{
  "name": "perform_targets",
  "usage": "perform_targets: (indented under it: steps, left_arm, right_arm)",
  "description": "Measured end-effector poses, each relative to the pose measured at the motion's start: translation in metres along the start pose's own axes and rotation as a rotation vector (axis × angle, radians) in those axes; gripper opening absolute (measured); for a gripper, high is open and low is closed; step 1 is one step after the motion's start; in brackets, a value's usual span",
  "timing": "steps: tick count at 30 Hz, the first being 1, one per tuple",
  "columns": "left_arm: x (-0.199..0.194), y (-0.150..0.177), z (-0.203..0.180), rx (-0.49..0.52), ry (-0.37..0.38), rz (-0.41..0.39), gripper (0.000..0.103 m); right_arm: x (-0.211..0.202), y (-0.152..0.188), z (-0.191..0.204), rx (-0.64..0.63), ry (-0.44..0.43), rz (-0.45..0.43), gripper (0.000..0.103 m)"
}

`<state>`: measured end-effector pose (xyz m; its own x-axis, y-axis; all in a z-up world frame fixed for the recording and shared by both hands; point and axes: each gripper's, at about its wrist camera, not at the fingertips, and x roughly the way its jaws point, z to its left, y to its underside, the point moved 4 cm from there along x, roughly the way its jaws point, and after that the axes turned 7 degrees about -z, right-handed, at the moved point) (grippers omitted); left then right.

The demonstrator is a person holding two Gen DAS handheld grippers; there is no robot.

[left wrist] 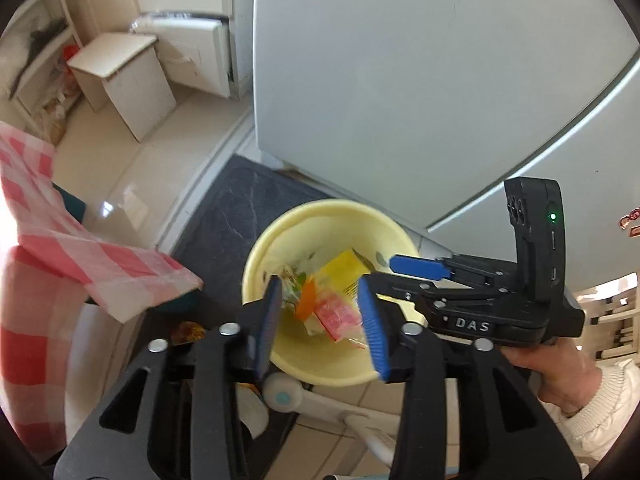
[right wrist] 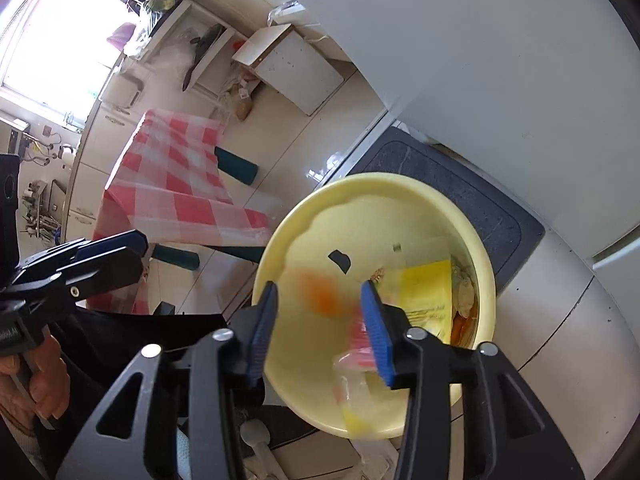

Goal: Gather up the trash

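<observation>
Two hand-held grippers, left and right, parted, one yellow bowl

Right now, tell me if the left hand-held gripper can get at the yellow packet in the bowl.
Probably yes. The left hand-held gripper hangs open above the bowl; the yellow packet lies exposed inside. The right hand-held gripper crowds that side.
</observation>
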<state>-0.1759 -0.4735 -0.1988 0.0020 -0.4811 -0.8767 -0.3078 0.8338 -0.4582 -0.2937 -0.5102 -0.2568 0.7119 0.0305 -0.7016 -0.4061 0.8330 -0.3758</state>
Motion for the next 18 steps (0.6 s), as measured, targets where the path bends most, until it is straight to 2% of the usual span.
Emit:
perform_targets:
  steps: [8,12,18]
  left_arm:
    - [-0.036,-0.012,-0.002,0.061,-0.14,-0.17,0.071]
    - [-0.068,-0.017,-0.004,0.056,-0.198,-0.287,0.084]
    - [-0.117,-0.016,0.005,0.005,-0.258,-0.406,0.093]
  right_arm:
    - [-0.014,-0.01,0.026,-0.049,-0.009,-0.047,0.056]
    - [-0.024,-0.014,0.046,-0.104,-0.008,-0.079,0.066]
    - [-0.043,-0.022,0.085,-0.207,-0.005,-0.147,0.073]
